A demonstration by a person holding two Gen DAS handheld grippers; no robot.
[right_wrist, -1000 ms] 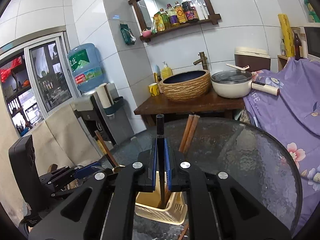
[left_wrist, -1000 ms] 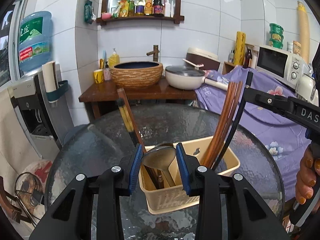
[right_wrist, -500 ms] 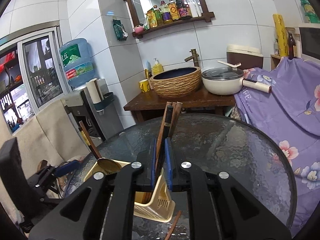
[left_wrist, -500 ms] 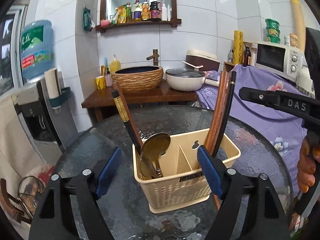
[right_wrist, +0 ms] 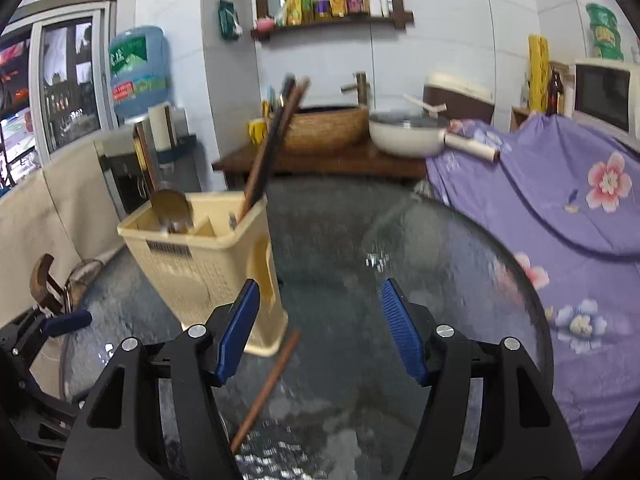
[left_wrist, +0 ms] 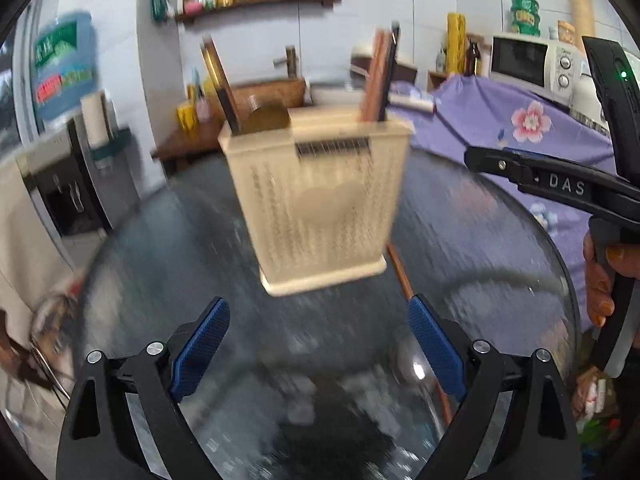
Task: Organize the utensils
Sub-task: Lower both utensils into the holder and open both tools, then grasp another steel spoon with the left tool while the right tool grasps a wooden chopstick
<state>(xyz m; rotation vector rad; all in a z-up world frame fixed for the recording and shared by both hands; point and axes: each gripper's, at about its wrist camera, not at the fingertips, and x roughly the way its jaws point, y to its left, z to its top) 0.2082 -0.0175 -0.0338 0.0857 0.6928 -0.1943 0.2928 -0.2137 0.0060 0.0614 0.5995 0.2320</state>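
**One chopstick left on the glass, right jaws nearest**

We see the loose chopstick [right_wrist: 267, 386] lying just below the right gripper [right_wrist: 320, 328], nearer its left pad, long axis slanting toward the caddy [right_wrist: 200, 256]. Our right jaws have just been opening, empty. The left gripper [left_wrist: 318, 344] has opened wide too, nothing between, farther off.
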